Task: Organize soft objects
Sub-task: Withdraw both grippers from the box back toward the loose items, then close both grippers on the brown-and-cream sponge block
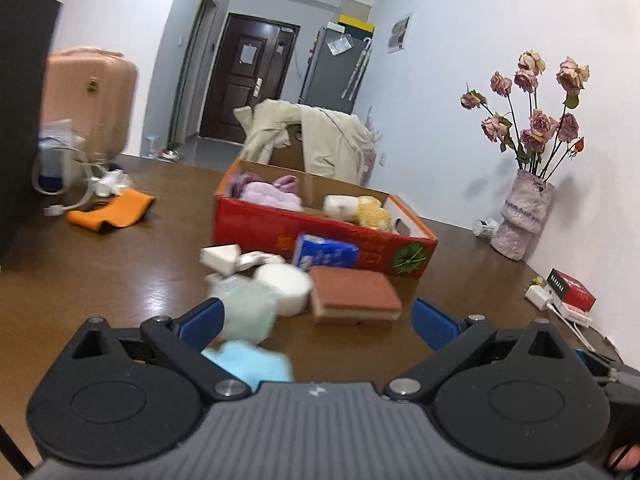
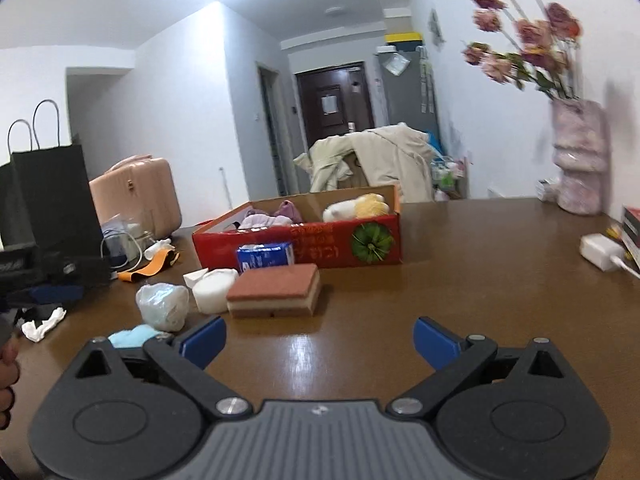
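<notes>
A red cardboard box point(image 1: 320, 236) point(image 2: 304, 242) sits mid-table, holding purple cloth point(image 1: 268, 192), a white roll point(image 1: 340, 205) and a yellow plush point(image 1: 374, 212). In front of it lie a brown-topped sponge point(image 1: 354, 296) point(image 2: 276, 290), a white round pad point(image 1: 286, 286) point(image 2: 212, 290), a blue tissue pack point(image 1: 324, 252) point(image 2: 265, 256), a pale plastic-wrapped bundle point(image 1: 246, 312) point(image 2: 164, 306), a light blue fluffy piece point(image 1: 252, 362) point(image 2: 132, 336) and a white wedge point(image 1: 220, 258). My left gripper point(image 1: 318, 322) is open and empty just before the sponge. My right gripper point(image 2: 318, 340) is open and empty, nearer than the sponge.
An orange cloth point(image 1: 110, 212) point(image 2: 150, 268) and cables lie at the left. A vase of dried roses point(image 1: 522, 216) point(image 2: 578, 160) stands at the right wall. A white charger point(image 2: 600, 250) and books lie at the right edge. A black paper bag point(image 2: 52, 192) stands left.
</notes>
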`<state>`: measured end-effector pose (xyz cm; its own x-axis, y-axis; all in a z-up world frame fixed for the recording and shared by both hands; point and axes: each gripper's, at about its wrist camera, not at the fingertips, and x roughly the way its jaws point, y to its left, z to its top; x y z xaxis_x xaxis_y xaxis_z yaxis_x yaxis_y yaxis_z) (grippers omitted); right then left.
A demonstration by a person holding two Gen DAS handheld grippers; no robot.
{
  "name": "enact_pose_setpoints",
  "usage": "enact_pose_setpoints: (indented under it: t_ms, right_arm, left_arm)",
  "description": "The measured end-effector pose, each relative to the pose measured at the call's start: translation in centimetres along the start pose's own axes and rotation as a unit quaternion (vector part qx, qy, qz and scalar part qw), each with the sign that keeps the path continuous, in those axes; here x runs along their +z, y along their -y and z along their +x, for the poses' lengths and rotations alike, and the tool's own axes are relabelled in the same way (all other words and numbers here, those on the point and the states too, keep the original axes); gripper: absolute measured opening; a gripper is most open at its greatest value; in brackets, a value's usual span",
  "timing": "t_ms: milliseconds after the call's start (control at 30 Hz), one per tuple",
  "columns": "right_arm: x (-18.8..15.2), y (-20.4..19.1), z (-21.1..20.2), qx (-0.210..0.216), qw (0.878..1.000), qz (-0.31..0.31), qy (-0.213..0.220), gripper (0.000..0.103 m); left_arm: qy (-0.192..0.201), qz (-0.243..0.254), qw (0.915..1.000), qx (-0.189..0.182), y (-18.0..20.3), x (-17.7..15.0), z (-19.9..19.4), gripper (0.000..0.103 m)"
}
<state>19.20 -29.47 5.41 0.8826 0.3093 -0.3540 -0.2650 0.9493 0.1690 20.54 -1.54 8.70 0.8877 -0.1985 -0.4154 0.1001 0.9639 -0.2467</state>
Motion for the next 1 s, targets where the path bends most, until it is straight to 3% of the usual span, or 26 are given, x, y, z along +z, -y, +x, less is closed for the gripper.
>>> enact_pose_setpoints:
  t_ms: [133, 200, 300, 467, 533, 600, 667, 700, 900, 1000]
  right_arm:
    - [1.7, 0.4, 3.5, 0.013, 1.0, -0.016, -0.004, 0.092]
    - [2.5, 0.8, 5.7, 0.016, 1.0, -0.012, -0.013, 0.087]
    - [3.6, 2.0, 9.5, 0.032, 0.998, 0.026, -0.043, 0.083]
    - [4.2, 4.1, 15.0, 0.052, 0.989, 0.111, -0.078, 0.082]
    - [4.2, 4.2, 16.6, 0.062, 0.987, 0.121, -0.088, 0.07]
    - [3.9, 4.2, 17.8, 0.077, 0.983, 0.133, -0.098, 0.048]
    - [3.6, 4.1, 18.6, 0.081, 0.981, 0.14, -0.107, 0.034]
    - [3.4, 3.9, 18.7, 0.088, 0.981, 0.136, -0.109, 0.029]
    - [2.9, 3.5, 18.6, 0.105, 0.982, 0.124, -0.099, 0.028]
    - [2.9, 4.2, 18.8, 0.116, 0.978, 0.142, -0.103, 0.029]
  left_arm:
    - [-0.018, 0.019, 0.9997, -0.005, 2.0, 0.9, 4.7, 0.094]
    - [-0.046, 0.024, 0.9986, -0.008, 2.5, 1.3, 7.6, 0.077]
    - [-0.086, -0.001, 0.9962, -0.016, 2.3, 1.6, 11.2, 0.066]
    - [-0.112, -0.029, 0.9932, -0.01, 1.2, 1.2, 14.5, 0.061]
    - [-0.118, -0.037, 0.9923, -0.01, 0.7, 1.0, 15.1, 0.055]
    - [-0.119, -0.045, 0.9917, -0.017, 0.3, 0.9, 15.3, 0.043]
    - [-0.119, -0.052, 0.9911, -0.032, 0.0, 0.8, 15.3, 0.038]
    - [-0.116, -0.054, 0.9911, -0.036, -0.1, 0.6, 15.3, 0.038]
    - [-0.112, -0.077, 0.9895, -0.05, -0.8, 0.4, 15.7, 0.037]
    - [-0.113, -0.098, 0.9876, -0.049, -1.3, 0.2, 16.0, 0.044]
